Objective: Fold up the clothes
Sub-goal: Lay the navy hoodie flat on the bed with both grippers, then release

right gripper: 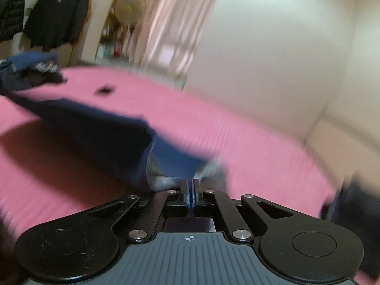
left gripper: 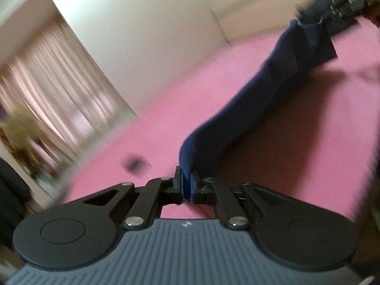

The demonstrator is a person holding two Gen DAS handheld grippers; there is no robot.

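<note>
A navy blue garment [left gripper: 261, 90] hangs stretched above a pink bed [left gripper: 166, 128]. My left gripper [left gripper: 187, 178] is shut on one end of it. In the left wrist view the cloth runs up and right to the other gripper [left gripper: 349, 0], which pinches its far end. In the right wrist view my right gripper [right gripper: 189, 185] is shut on the navy garment [right gripper: 99, 128], and the cloth sags leftward over the pink bed [right gripper: 249, 147] toward the left edge. Both views are blurred by motion.
A small dark object [right gripper: 104, 90] lies on the pink cover. Pale curtains [left gripper: 54, 83] and a white wall [left gripper: 154, 35] border the bed. Dark jackets [right gripper: 57, 9] hang at the far left of the right wrist view, beside a cluttered shelf [right gripper: 116, 35].
</note>
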